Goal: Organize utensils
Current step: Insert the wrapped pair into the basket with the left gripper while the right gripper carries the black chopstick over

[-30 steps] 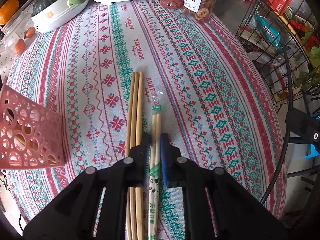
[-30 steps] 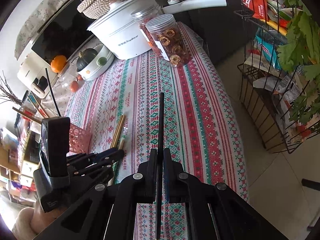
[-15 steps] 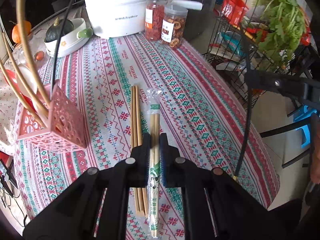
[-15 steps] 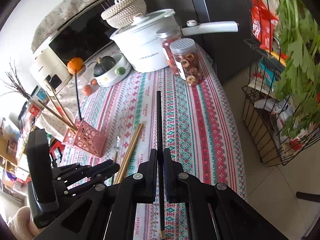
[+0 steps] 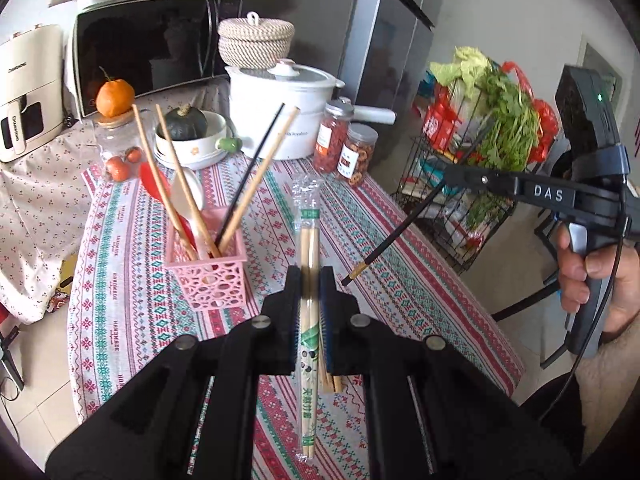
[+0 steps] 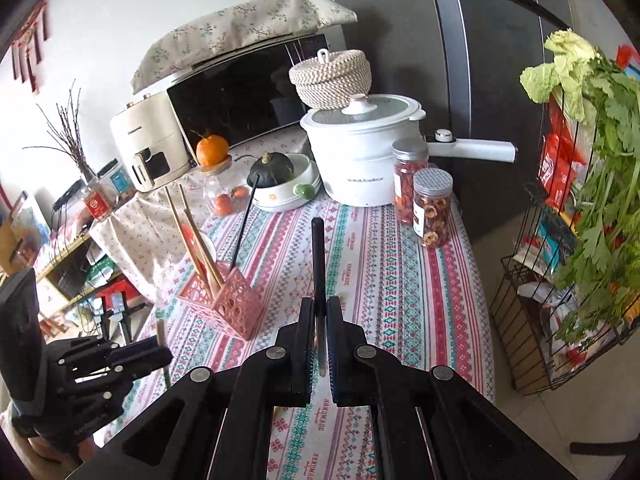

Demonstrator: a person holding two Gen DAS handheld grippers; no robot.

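Left gripper [image 5: 309, 280] clamped on wrapped chopsticks [image 5: 309, 248], right gripper [image 6: 319, 312] pinching black chopstick [image 6: 318, 256] — steer both toward pink holder [image 5: 210, 270] at ten o'clock, tips down first.

The pink holder [image 5: 208, 276] hides the lower ends of its chopsticks [image 5: 256, 184].

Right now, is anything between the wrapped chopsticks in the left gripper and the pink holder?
Nothing visible. The left gripper holds the wrapped chopsticks just right of the pink holder, with only tablecloth between. The chopsticks and spoons already standing in the holder crowd its opening.
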